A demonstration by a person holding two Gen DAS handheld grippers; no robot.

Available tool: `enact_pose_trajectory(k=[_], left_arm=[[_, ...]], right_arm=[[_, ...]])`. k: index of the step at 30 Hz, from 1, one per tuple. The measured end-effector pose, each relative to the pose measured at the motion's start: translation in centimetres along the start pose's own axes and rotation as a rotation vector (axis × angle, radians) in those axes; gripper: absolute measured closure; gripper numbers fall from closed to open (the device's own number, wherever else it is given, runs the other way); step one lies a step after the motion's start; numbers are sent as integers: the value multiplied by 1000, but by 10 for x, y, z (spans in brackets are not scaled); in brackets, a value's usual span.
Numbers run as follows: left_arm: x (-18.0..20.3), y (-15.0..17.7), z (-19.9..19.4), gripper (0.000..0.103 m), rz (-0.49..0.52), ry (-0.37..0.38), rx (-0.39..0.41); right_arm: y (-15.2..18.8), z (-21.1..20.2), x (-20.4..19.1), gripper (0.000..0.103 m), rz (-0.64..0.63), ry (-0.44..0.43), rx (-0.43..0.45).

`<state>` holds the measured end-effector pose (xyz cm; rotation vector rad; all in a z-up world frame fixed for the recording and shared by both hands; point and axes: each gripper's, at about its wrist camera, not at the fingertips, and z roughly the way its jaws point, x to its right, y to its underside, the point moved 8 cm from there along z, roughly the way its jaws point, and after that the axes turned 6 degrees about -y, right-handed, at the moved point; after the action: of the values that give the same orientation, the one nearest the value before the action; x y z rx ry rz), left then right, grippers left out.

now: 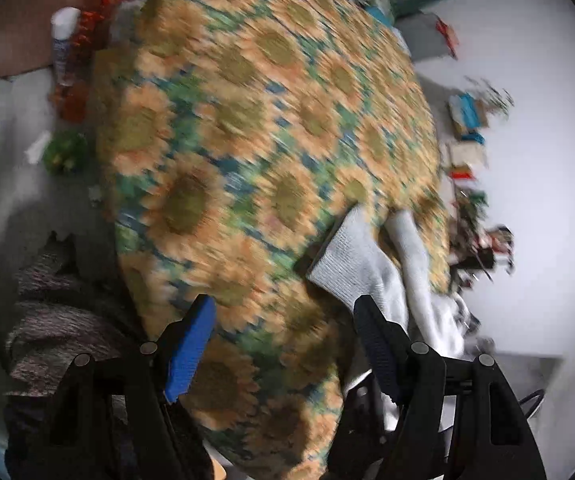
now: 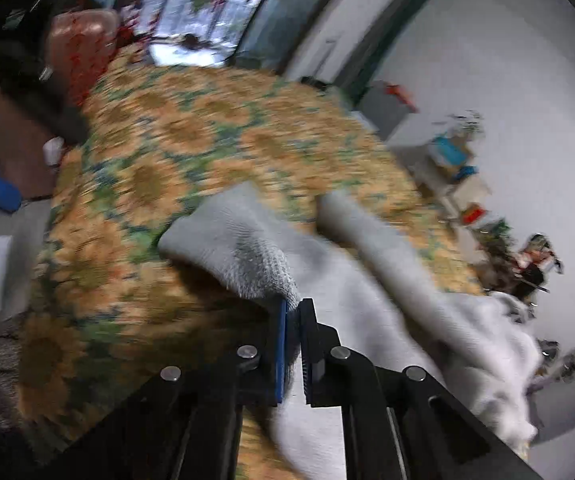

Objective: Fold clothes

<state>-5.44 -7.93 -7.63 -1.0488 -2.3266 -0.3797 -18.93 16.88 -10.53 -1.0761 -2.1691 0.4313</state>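
Two views, both blurred. Left wrist: the left gripper [image 1: 283,324] hangs with jaws apart over the sunflower tablecloth [image 1: 247,128], nothing between them. Right wrist: the right gripper [image 2: 293,316] pinches the white garment [image 2: 367,280] (lying on that cloth).

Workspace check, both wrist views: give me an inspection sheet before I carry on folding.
Surface: round table under a sunflower tablecloth, blurred.
Job's things: white garment draped over the table's near edge, two tube-like ends lying on the cloth.
Clutter: white bottle, green object, grey knitted fabric beside the table.
Grippers: left claw open, holding nothing; right claw shut on the white garment.
Cables: dark cable on the floor.
Surroundings: white floor, small items scattered.
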Motion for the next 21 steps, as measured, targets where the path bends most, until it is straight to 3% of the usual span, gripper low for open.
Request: enact_pose_trajectory(k=[3,6,10,12,14,15,16,18,21], left_arm=[[19,13,12,31,37,35,-52],[41,32,27,31,92,41,-92],[76,66,57,31,141,55,-147],[97,88,74,31,160,59,-176],[119,113,90,31,187,64,-204],[130,124,97,31,208,67,-218],[140,136,104,31,228,70,-233],[158,157,118,31,260,63,-255],[177,177,135,31,280,53,-295]], right_arm=[[10,-29,69,97,98,142,33],[53,-81,175,97,333,319,30],[172,-193,297,98,749,635,24],[245,-259,326,98,939,882,-31],[312,-320,327,81,1116,1104,-116],[336,-339,317,62,1188,1131,-126],[345,-343,308,51,1205,1104,-116],[358,-347,290,43,1227,1040,-97],[333,-300,265,28,1134,828,-78]])
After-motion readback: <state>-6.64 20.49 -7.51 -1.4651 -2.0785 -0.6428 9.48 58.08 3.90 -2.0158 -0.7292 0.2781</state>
